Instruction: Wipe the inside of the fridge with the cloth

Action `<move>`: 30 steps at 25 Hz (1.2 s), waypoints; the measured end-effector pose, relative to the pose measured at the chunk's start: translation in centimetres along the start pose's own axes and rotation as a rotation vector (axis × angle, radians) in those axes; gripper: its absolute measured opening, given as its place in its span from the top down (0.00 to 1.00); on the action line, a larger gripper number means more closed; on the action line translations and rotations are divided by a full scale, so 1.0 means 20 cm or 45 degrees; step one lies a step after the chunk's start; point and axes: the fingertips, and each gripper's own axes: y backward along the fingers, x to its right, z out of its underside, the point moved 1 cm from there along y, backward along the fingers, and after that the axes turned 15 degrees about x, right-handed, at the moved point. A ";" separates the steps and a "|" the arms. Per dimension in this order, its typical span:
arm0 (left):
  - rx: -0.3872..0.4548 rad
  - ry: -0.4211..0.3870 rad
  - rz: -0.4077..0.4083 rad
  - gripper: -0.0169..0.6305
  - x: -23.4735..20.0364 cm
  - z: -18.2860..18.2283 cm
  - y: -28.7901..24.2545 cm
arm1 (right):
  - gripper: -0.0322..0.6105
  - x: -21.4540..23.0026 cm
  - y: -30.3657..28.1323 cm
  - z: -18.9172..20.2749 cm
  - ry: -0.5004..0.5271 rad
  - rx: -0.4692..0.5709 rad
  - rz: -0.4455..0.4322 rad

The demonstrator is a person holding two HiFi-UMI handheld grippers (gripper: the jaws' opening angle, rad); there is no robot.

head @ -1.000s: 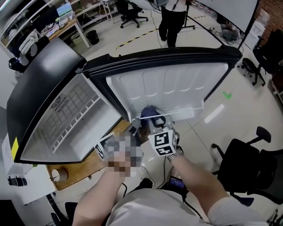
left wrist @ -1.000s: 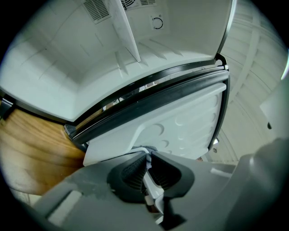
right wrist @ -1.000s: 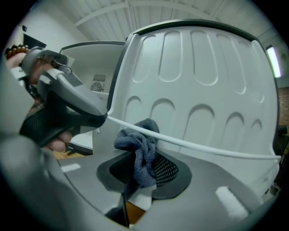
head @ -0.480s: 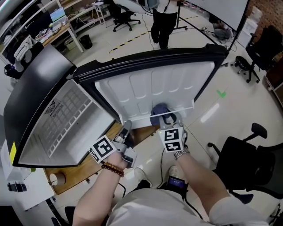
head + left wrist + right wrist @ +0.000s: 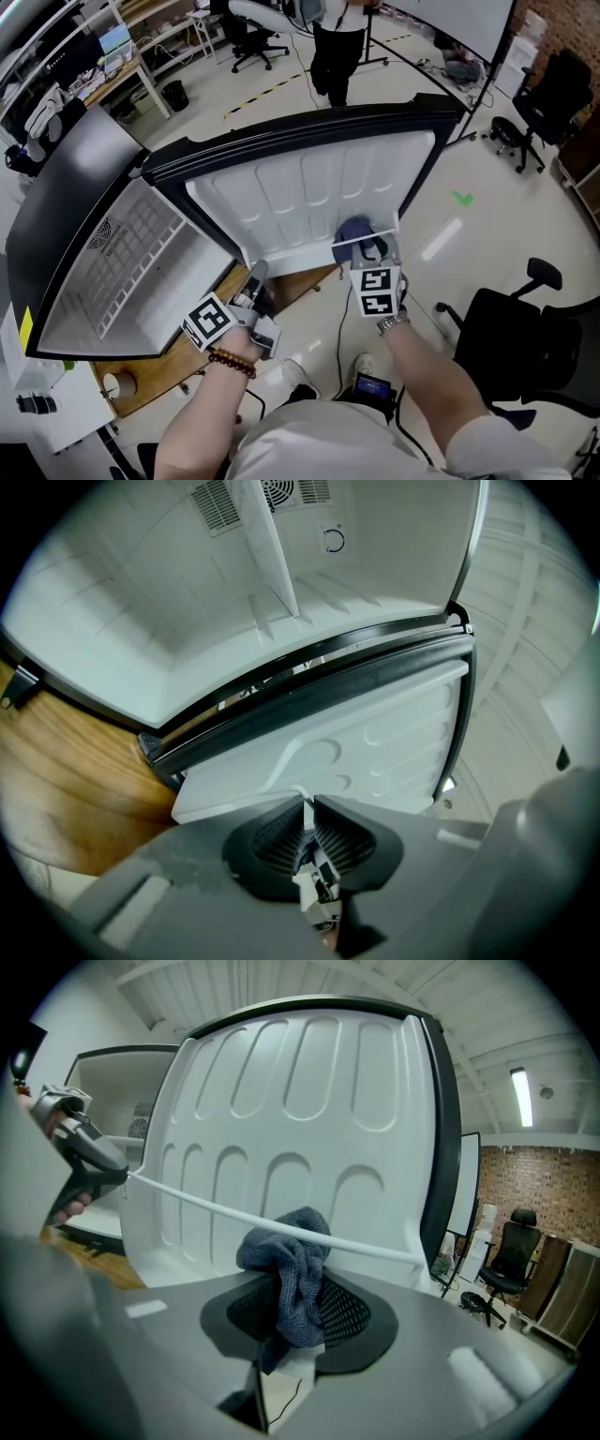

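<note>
The fridge lies open, its white ribbed door panel (image 5: 309, 202) (image 5: 300, 1129) facing me and its bare white inside (image 5: 141, 253) (image 5: 187, 592) to the left. My right gripper (image 5: 367, 248) (image 5: 298, 1288) is shut on a bunched blue-grey cloth (image 5: 354, 232) (image 5: 291, 1260). The cloth presses against the door's thin white rail (image 5: 366, 1241), towards the door's right side. My left gripper (image 5: 255, 274) (image 5: 307, 808) sits at the door's lower left corner, at the rail's left end. Its jaws are nearly together with a white sliver of the rail between them.
The fridge rests on a wooden board (image 5: 187, 347). A person (image 5: 333, 47) stands beyond the door. Black office chairs (image 5: 511, 347) (image 5: 539, 103) stand to the right, and desks (image 5: 103, 66) with screens at the far left.
My right gripper has slid the cloth rightward along the door's rail. The left gripper has stayed at the door's lower left corner.
</note>
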 end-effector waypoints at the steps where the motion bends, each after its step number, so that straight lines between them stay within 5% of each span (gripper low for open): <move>1: 0.002 0.008 0.005 0.92 0.01 0.00 0.00 | 0.80 0.01 0.00 0.00 0.001 -0.005 0.008; 21: 0.037 0.071 0.037 0.92 0.04 0.01 -0.01 | 0.80 0.18 0.18 0.03 -0.006 -0.086 0.126; 30: 0.068 0.067 0.049 0.92 0.03 0.01 0.03 | 0.80 0.11 0.40 0.03 0.004 -0.116 0.003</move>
